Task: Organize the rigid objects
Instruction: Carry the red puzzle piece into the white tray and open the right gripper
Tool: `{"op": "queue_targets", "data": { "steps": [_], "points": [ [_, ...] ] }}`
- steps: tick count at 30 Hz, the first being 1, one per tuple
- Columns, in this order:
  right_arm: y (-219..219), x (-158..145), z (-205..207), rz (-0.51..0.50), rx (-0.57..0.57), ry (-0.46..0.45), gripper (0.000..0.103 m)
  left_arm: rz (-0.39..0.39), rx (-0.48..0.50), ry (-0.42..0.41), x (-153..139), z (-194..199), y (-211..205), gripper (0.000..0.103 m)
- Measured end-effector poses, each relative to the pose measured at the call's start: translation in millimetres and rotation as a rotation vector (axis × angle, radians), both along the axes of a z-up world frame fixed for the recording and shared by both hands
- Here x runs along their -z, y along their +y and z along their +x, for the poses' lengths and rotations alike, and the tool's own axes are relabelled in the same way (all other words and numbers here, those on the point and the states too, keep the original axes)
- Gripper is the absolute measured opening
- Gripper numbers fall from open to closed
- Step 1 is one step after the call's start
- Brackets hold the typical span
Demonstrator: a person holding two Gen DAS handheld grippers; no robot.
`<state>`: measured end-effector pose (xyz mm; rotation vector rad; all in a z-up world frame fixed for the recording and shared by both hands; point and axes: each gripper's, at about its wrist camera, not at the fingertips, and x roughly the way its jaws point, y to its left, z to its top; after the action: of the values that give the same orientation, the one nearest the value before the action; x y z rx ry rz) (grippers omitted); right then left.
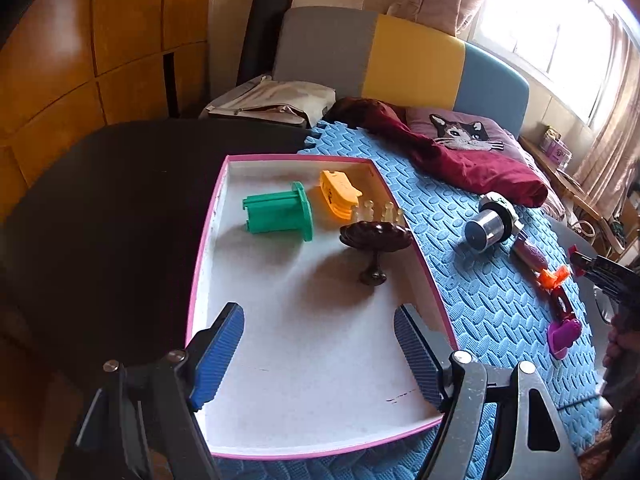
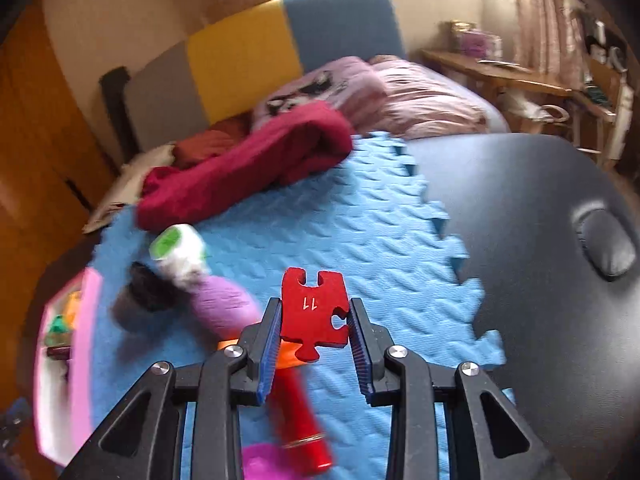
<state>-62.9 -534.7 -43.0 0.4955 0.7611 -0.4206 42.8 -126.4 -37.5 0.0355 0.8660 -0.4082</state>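
Observation:
My left gripper (image 1: pixel 319 318) is open and empty above the near end of a pink-rimmed white tray (image 1: pixel 280 380). In the tray lie a green plastic piece (image 1: pixel 280 211), an orange piece (image 1: pixel 338 192), small clear pegs (image 1: pixel 378 212) and a dark stemmed dish (image 1: pixel 375 246). My right gripper (image 2: pixel 314 316) is shut on a red puzzle piece (image 2: pixel 314 312) marked 11, held above the blue foam mat (image 2: pixel 340 220). On the mat lie a silver cylinder (image 1: pixel 486 226), a purple-and-red tube (image 1: pixel 528 254), an orange bit (image 1: pixel 554 276) and a magenta heart (image 1: pixel 564 334).
A crumpled maroon cloth (image 1: pixel 472 160) and a cat-print pillow (image 1: pixel 464 134) lie at the mat's far end. A black table surface (image 1: pixel 100 200) lies left of the tray and right of the mat (image 2: pixel 540 260). A wooden wardrobe stands at left.

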Motion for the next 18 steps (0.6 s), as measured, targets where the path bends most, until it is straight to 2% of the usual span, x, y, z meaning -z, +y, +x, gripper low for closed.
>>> {"op": "queue_targets", "data": {
  "steps": [3,9,13,18],
  "points": [
    [36,-20,9,0.018,-0.132,-0.055,0.032,-0.013,-0.022,0.010,1,5,7,0.078],
    [137,-39,40,0.036,-0.431,-0.083,0.032,-0.034,-0.048,-0.001,-3,7,18,0.078],
    [204,-40,59,0.047,-0.591,-0.078,0.032,-0.042,-0.064,-0.007,-6,8,27,0.078],
    [261,-27,91,-0.014,-0.684,-0.005,0.032,-0.047,-0.088,-0.012,-5,9,41,0.079]
  ]
}}
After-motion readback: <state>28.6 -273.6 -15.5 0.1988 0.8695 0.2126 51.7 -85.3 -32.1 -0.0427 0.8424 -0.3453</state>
